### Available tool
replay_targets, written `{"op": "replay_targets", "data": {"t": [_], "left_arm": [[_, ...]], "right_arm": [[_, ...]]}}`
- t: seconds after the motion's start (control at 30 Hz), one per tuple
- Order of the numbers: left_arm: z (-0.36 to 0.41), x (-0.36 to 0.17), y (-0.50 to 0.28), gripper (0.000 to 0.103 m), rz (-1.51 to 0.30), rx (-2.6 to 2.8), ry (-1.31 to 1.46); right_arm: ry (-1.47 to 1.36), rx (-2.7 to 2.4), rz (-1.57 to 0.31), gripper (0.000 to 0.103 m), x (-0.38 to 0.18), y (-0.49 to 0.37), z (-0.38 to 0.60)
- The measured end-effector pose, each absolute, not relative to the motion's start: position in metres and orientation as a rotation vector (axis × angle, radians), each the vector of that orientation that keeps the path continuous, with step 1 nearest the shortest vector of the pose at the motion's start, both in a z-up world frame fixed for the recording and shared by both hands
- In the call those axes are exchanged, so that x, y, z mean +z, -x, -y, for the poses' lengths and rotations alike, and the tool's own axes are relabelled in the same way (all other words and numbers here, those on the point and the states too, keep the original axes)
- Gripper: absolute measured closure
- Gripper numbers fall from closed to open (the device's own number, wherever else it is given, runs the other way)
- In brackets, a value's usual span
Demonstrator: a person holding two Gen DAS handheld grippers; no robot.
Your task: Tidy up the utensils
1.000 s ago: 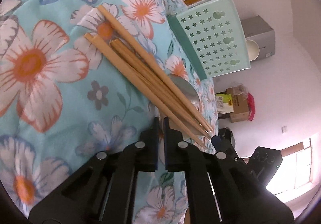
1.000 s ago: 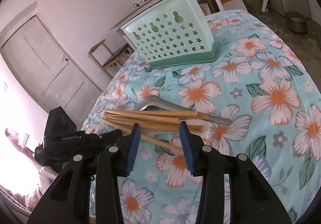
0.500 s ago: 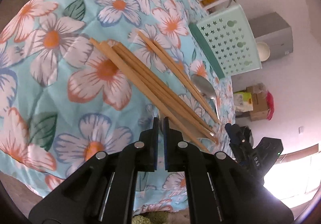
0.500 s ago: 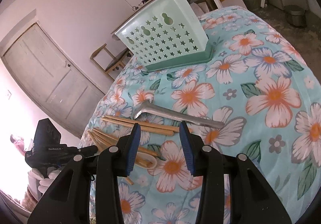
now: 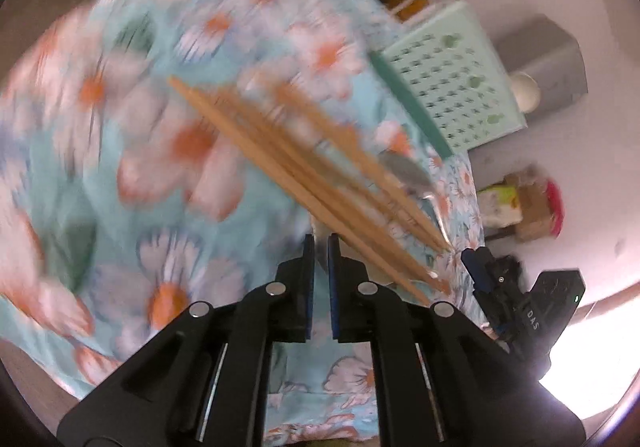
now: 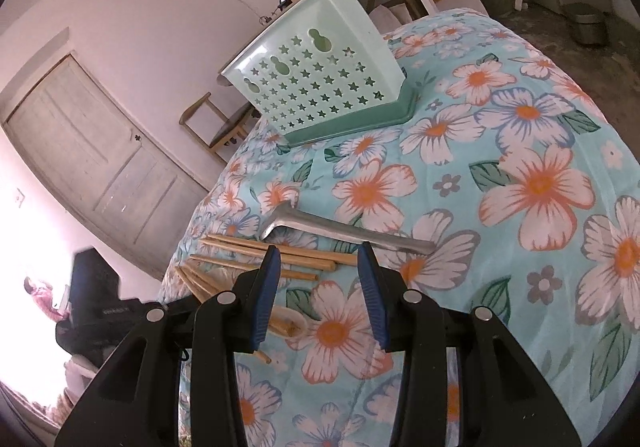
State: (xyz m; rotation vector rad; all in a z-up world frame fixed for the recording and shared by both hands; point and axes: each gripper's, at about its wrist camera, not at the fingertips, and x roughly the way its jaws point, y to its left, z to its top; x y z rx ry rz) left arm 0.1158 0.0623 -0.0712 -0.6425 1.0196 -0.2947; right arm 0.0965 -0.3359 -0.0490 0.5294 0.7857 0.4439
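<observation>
Left wrist view first, and it's blurry: the left gripper (image 5: 319, 247) has its jaws together with nothing I can make out between them. The chopsticks (image 5: 304, 175) lie just beyond its tips and a bit right, long axis running from far left to near right, so they sit diagonally across the claw's line. A metal spoon (image 5: 404, 171) lies against their right side. The mint basket (image 5: 452, 87) is further off at far right, near the table's edge.

Right wrist view: the right gripper (image 6: 320, 275) has its jaws apart and empty, hovering over the floral tablecloth (image 6: 540, 183). Here the chopsticks (image 6: 264, 251) lie crosswise just past the tips, mostly to the left, the spoon (image 6: 344, 231) just beyond them. Basket (image 6: 320, 75) stands far back, with open cloth between. I'd say the right hand is better placed.
</observation>
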Motion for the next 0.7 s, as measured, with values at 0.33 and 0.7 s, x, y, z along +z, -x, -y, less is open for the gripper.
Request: {"op": "replay_targets", "data": {"t": [0.33, 0.7], "left_arm": [[-0.071, -0.076, -0.121, 0.1, -1.17, -0.299, 0.699], [-0.103, -0.076, -0.108, 0.098, -1.045, -0.232, 0.719]], "right_arm": [[-0.549, 0.436, -0.757, 0.064, -0.045, -0.091, 0.346], [-0.537, 0.456, -0.755, 0.064, -0.04, -0.092, 0.339]]}}
